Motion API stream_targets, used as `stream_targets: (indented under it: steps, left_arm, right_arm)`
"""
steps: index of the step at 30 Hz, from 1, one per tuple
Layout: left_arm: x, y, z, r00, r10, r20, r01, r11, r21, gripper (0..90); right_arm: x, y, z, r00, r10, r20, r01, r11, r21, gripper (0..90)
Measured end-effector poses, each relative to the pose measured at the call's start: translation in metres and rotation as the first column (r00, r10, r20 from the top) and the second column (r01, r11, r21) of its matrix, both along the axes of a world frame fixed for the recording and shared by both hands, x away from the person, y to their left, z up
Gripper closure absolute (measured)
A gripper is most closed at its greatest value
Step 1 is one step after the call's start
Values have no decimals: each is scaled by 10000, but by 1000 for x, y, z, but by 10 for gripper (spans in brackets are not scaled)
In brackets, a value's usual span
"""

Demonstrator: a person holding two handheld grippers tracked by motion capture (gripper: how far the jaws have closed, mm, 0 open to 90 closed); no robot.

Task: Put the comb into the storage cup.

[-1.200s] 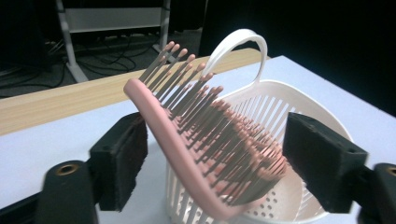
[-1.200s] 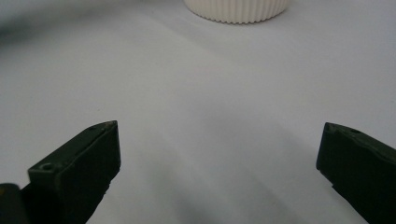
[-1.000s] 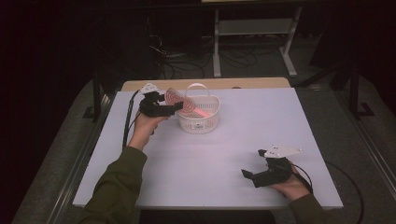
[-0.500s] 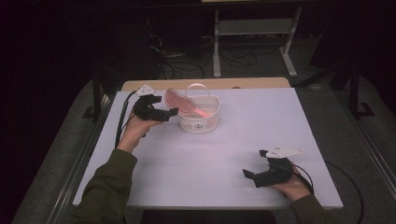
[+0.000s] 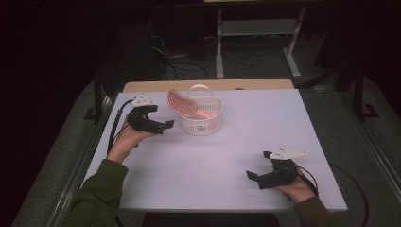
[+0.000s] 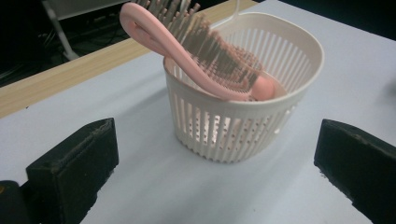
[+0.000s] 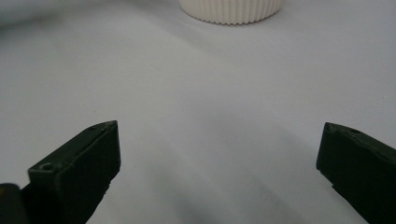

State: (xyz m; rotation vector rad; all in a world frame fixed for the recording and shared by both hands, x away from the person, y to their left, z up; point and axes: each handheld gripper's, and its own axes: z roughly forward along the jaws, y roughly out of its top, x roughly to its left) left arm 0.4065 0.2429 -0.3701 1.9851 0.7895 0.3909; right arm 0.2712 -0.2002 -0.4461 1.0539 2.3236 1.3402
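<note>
- Leaning in the basket [image 5: 202,118] near the table's [image 5: 283,123] far edge, the brush [image 5: 182,103] looks delivered.
- Left gripper [image 5: 166,126], jaws just opened wide and empty, sits beside it; retreat comes next.
- Right gripper [image 5: 253,176] rests wide open, empty, near the front right corner.

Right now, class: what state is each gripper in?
Left gripper: open, just released, holding nothing, beside the basket.
Right gripper: open, holding nothing.
</note>
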Motion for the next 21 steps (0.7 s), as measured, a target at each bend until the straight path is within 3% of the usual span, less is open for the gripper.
stream_targets:
  steps: [14, 21]
  left_arm:
    - [-32, 0, -4, 9975, -704, 25, 703, 9971, 285, 0]
    - [-44, 1, -9, 9967, -812, -29, 813, 9965, 192, 0]
  right_arm:
    - [0, 2, 1, 10000, 21, 49, -21, 10000, -70, 0]
    - [-1, 2, 2, 10000, -7, 63, 7, 10000, -58, 0]
